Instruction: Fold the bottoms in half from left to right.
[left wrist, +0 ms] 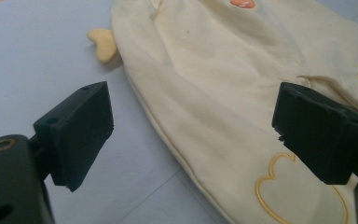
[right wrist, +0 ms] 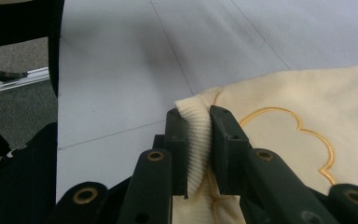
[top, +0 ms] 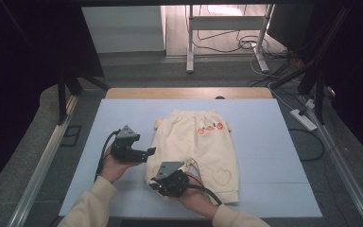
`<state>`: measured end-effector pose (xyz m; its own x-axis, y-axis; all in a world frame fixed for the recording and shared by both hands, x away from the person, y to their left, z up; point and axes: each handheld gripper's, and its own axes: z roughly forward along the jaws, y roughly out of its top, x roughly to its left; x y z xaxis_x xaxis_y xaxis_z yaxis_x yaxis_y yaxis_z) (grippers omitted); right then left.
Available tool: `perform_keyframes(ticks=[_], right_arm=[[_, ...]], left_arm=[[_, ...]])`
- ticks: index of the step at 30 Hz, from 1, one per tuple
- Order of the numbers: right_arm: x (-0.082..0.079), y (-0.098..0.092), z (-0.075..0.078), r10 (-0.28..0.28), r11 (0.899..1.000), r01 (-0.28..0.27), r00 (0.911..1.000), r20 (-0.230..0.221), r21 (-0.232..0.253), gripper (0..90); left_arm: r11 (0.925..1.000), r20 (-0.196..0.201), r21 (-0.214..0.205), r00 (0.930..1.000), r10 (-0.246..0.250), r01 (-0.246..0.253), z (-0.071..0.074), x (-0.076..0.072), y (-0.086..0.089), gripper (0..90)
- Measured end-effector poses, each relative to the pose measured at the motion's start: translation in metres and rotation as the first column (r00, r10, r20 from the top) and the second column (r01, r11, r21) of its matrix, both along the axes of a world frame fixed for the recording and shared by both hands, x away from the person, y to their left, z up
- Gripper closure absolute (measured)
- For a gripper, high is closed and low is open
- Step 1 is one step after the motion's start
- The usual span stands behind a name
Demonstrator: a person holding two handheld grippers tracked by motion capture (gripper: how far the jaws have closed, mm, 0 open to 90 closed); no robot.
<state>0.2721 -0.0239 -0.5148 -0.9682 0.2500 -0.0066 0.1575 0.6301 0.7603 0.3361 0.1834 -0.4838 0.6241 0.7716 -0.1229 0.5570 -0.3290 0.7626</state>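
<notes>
— Trousers [top: 196,144], pale yellow, are lying flat near the middle of the light blue surface [top: 264,142], waistband toward the far edge and legs toward the near edge. Are you seeing the same?

— Yes. Orange fruit patches [top: 210,127] are sitting just under the waistband, and a heart outline [top: 221,176] is stitched on the leg nearer the right edge.

— What is the right hand-held gripper [top: 163,184] doing?

— It is pinching the ribbed cuff [right wrist: 196,144] of the other leg, down by the near edge. In the right gripper view its jaws are pressing on the cuff from both sides, with another stitched heart [right wrist: 293,135] lying just beyond.

— And the left hand-held gripper [top: 150,151]?

— It is hovering beside the trousers' left side, toward the left edge, jaws spread wide and gripping nothing. In the left gripper view one jaw is hanging over bare surface and the other over the fabric.

— Anything else there?

— A small yellow tab [left wrist: 101,43] is sticking out from the garment's side near the waistband.
</notes>
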Motion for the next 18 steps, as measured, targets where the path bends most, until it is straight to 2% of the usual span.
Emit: perform_keyframes(ticks=[4,8,12,18], right_arm=[[0.000,0.000,0.000,0.003,1.000,-0.003,1.0000,0.001,0.000,77.7],[0.000,0.000,0.000,0.006,1.000,-0.006,1.0000,0.008,0.000,77.8],[0.000,0.000,-0.001,0.008,1.000,-0.008,0.9999,0.015,0.000,77.7],[0.000,0.000,0.000,0.008,1.000,-0.008,0.9999,0.014,0.002,77.7]], left_arm=[[0.9997,-0.014,0.026,0.9999,0.000,0.001,0.001,0.011,-0.005,12.1],[0.9998,-0.012,0.021,0.9999,0.000,0.001,0.002,0.021,-0.008,12.4],[0.9992,-0.016,0.041,0.9999,0.004,-0.003,0.000,0.029,-0.010,12.5],[0.9994,-0.019,0.035,0.9998,0.005,-0.005,-0.004,0.039,-0.015,12.7]])
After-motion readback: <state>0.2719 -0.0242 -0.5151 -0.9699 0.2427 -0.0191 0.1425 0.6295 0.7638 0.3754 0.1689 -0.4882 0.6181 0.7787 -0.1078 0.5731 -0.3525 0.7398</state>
